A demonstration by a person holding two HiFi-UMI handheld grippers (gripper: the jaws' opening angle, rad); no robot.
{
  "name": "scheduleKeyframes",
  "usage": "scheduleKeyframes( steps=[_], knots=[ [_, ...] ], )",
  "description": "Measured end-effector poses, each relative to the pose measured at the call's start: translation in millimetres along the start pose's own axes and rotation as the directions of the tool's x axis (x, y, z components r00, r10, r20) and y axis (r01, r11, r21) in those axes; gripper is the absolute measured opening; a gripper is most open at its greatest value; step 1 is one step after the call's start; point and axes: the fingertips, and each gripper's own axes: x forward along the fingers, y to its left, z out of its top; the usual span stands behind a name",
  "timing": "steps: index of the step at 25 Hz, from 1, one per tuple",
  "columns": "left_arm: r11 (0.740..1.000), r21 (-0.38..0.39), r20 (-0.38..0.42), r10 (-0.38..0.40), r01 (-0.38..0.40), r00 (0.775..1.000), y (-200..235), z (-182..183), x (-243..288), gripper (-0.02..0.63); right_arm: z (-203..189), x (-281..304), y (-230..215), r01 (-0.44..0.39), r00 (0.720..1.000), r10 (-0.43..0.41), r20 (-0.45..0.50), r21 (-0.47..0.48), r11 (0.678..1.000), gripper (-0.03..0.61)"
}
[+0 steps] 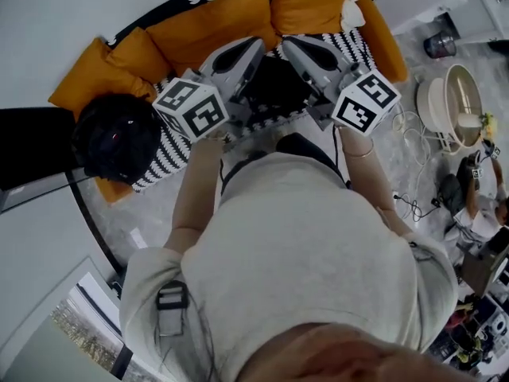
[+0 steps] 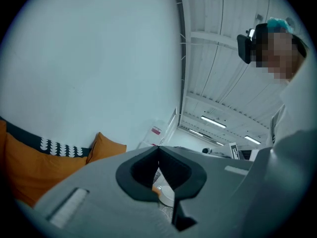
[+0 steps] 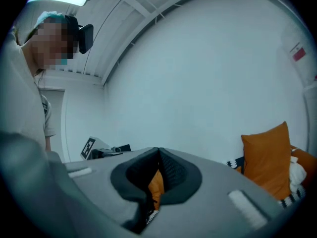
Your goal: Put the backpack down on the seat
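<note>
Orange cushions (image 1: 215, 26) lined the patterned sofa (image 1: 159, 161) along its upper edge, the black backpack (image 1: 119, 138) sat at its left end, and the left tongs (image 2: 158, 150) and right tongs (image 3: 158, 152) hung closed and empty mid-frame.

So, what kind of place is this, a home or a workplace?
Probably a mock living-room corner inside a lab or studio. An orange-cushioned sofa stands against bare white walls, the ceiling carries strip lights, and cables lie loose on the floor.
</note>
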Motion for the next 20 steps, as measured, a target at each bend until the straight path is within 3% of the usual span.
scheduleKeyframes(
  steps=[4, 10, 20],
  knots=[
    [0.999, 0.006, 0.012, -0.037, 0.037, 0.999, -15.8, 8.7, 1.4, 0.006, 12.4, -7.2, 0.9, 0.023, 0.999, -0.025, 0.043, 0.039, 0.999, 0.003],
    [0.996, 0.01, 0.02, -0.084, 0.084, 0.996, -28.0, 14.2, 0.8, 0.006, 19.0, -1.5, 10.5, -0.044, 0.997, 0.045, 0.059, -0.018, 0.999, 0.003],
    [0.999, 0.026, -0.009, -0.04, 0.041, 0.999, -29.4, 2.4, 5.9, 0.006, 11.2, -0.9, 7.3, -0.073, 0.996, 0.073, 0.047, -0.003, 0.997, 0.003]
  ],
)
